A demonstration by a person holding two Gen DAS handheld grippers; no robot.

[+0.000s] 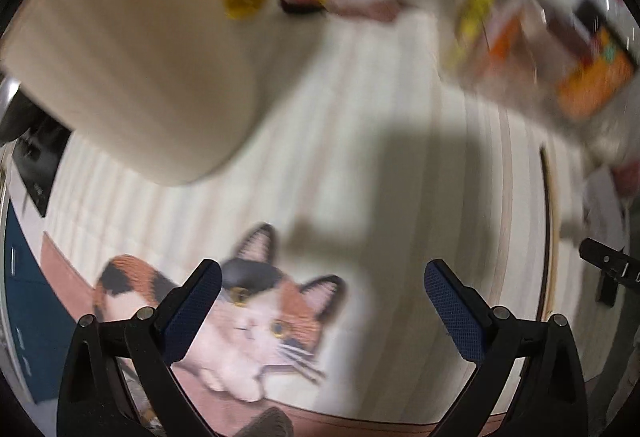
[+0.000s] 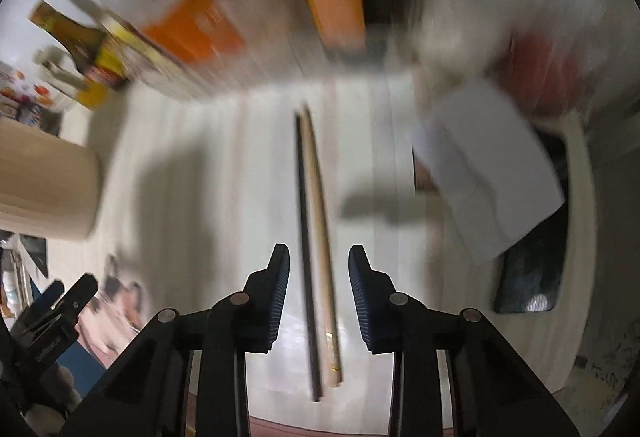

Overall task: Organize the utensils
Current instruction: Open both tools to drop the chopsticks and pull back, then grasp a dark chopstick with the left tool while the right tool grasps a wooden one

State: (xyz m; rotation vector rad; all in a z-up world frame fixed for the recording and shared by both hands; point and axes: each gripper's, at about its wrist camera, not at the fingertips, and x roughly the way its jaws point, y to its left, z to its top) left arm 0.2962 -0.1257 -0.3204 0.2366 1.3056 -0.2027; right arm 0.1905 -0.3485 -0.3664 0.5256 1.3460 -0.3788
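1. Left wrist view: my left gripper [image 1: 322, 291] hangs spread wide and empty over the table mat [image 1: 360, 109], above its printed cat [image 1: 256, 313]. The beige holder [image 1: 132, 65] stands up and to the left. No utensil shows here. Everything is blurred, so I could clip the holder if I swing that way.

2. Right wrist view: my right gripper [image 2: 319, 293] straddles the chopsticks [image 2: 316, 249], pads apart from them, nothing grasped. Dark and tan sticks lie side by side, long axis running straight away from me, butt ends nearest. Closing off-centre might catch only one stick or roll them apart.
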